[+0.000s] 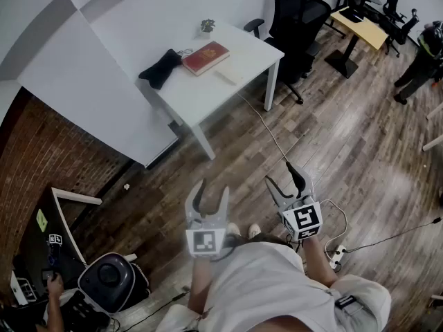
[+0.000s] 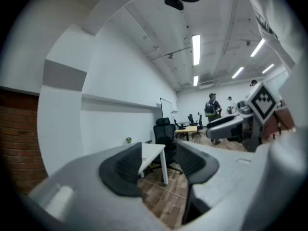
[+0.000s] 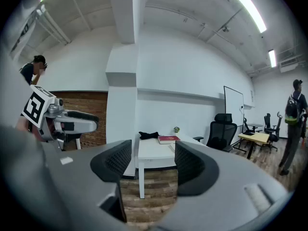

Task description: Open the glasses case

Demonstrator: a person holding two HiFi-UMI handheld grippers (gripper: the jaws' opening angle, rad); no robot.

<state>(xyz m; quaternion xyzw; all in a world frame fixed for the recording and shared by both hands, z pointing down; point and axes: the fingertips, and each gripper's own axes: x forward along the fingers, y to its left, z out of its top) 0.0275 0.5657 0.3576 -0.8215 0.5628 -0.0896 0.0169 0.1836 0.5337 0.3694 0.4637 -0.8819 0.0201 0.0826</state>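
Note:
A white table stands some way ahead of me, well beyond both grippers. On it lie a black case-like object, a red book, a pale flat item and a small plant. In the right gripper view the black object and the book show on the table, framed between the jaws. My left gripper and right gripper hover side by side over the wooden floor. Both stand open with nothing between their jaws.
A black office chair stands right of the table, with a wooden desk behind it. A cable runs across the floor to a power strip. A person stands far right. A brick wall and a black round device sit lower left.

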